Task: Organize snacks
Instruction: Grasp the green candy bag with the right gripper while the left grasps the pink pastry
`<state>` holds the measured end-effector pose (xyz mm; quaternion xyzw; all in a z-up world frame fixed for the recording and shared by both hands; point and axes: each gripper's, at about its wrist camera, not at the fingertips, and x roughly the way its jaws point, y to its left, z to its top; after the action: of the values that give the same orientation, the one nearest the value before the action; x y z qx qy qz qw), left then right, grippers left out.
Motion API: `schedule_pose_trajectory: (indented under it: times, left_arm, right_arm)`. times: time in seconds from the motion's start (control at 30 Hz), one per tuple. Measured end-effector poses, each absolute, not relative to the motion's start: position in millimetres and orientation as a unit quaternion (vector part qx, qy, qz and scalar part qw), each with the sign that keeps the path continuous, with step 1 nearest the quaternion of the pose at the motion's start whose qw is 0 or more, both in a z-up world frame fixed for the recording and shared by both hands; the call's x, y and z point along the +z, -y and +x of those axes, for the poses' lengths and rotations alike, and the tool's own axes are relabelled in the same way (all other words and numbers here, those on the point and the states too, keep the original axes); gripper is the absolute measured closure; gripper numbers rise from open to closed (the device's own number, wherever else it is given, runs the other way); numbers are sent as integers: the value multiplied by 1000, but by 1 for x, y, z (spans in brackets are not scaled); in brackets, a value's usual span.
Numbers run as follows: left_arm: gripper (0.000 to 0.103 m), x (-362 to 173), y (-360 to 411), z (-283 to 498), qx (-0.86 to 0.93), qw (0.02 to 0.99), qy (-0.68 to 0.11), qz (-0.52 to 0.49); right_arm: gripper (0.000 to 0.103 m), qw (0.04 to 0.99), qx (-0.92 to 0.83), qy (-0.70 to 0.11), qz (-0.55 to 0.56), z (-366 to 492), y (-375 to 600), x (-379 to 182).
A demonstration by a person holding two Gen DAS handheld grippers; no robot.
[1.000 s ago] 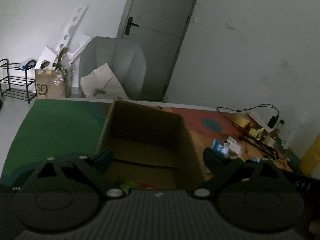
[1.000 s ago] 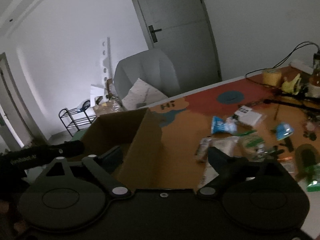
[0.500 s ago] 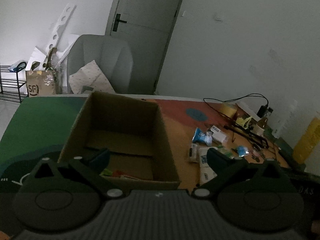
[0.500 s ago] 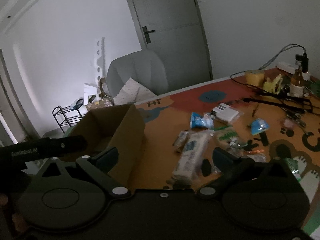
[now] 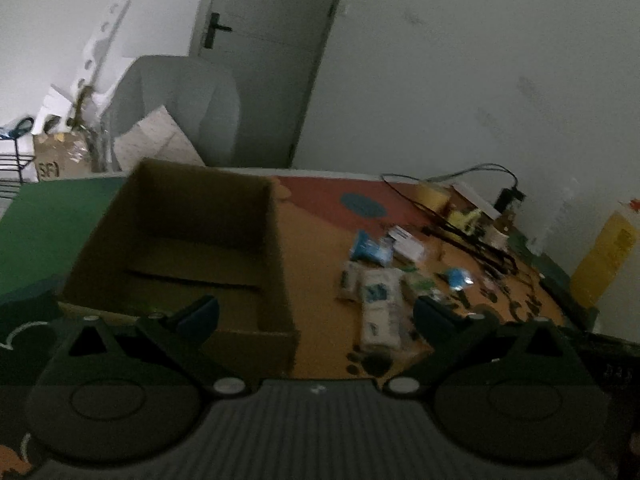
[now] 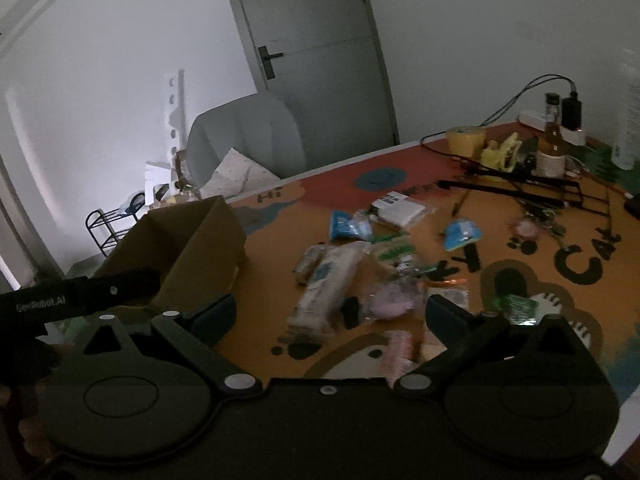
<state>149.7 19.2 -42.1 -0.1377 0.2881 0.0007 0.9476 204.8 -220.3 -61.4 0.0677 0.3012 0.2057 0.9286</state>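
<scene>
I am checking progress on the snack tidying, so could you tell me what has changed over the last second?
Both views have swung from the box towards the snacks. The left gripper and right gripper have just opened a little wider, with nothing between their jaws. Box and snacks lie where they were.

one cardboard box, two blue packets, one chair

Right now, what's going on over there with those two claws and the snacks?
Left gripper and right gripper open, empty. Snack packets scattered on orange mat, beside brown cardboard box. Nothing blocking.
</scene>
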Motion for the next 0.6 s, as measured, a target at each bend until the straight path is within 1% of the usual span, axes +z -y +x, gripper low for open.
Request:
schedule_pose_trajectory:
  times: [0.4,0.6]
  left_arm:
    - [0,-49,24,152,-33,946,-298,-125]
    - [0,-55,41,156,-49,945,-299,-125]
  right_arm:
    - [1,933,181,-305,66,199,268,-68]
    - [11,933,161,-313,72,199,287,-78]
